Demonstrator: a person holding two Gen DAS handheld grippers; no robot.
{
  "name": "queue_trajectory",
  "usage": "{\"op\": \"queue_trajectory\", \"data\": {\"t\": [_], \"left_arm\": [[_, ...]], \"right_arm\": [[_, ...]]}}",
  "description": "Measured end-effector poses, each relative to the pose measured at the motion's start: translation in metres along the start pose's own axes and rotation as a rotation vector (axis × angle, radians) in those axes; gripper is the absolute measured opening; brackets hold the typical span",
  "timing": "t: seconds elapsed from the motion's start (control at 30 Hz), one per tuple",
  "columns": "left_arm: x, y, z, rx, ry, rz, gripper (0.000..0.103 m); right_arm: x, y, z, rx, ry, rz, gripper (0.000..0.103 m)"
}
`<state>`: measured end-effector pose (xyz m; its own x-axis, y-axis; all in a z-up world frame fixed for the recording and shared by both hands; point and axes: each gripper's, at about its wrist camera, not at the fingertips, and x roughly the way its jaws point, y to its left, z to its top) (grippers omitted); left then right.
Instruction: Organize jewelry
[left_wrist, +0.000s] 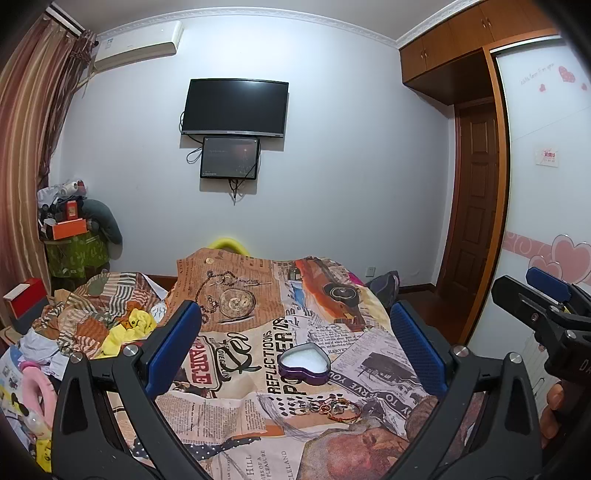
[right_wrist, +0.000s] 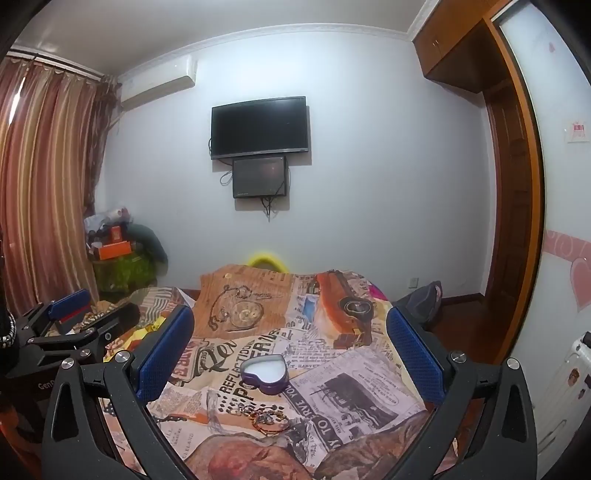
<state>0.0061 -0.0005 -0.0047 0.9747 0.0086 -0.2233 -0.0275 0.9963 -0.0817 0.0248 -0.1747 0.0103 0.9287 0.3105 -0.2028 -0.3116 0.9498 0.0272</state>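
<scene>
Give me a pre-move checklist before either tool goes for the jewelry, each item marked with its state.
1. Left tool open and empty: ok.
2. Right tool open and empty: ok.
3. Purple heart-shaped tin box lidless, white lining showing: ok.
4. Small pile of red and gold bracelets and rings lies on the newspaper-print bedspread, nearer the cameras than the box and apart from it: ok.
5. Pieces tangled together or loose: cannot tell.
6. Both tools well above the pile, with nothing between them and it: ok.
</scene>
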Motion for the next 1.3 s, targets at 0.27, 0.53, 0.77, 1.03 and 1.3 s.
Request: {"op": "queue_trajectory", "data": {"t": [0.27, 0.53, 0.77, 1.03, 1.3], "left_arm": [[0.0018, 0.0001, -0.0024, -0.001, 0.001, 0.0, 0.103], [0.0035, 0.0004, -0.003, -0.005, 0.003, 0.001, 0.103], [0.0038, 0.0, -0.0028, -0.005, 0.003, 0.0, 0.103], [0.0015, 0.0006, -0.0016, -0.007, -0.003, 0.0, 0.103], [0.0013, -0.0001, -0.0013, -0.006, -0.003, -0.002, 0.103]], "right_arm": [[0.0004, -0.0018, 0.0012, 0.005, 0.004, 0.004, 0.103], [0.0013, -0.0022, -0.0017, 0.011, 0.009, 0.004, 0.103], [0.0007, -0.0016, -0.0013, 0.011, 0.01, 0.005, 0.103], [0.0, -0.0025, 0.0, 0.011, 0.007, 0.007, 0.103], [-0.0014, -0.001, -0.001, 0.01, 0.006, 0.009, 0.103]]}}
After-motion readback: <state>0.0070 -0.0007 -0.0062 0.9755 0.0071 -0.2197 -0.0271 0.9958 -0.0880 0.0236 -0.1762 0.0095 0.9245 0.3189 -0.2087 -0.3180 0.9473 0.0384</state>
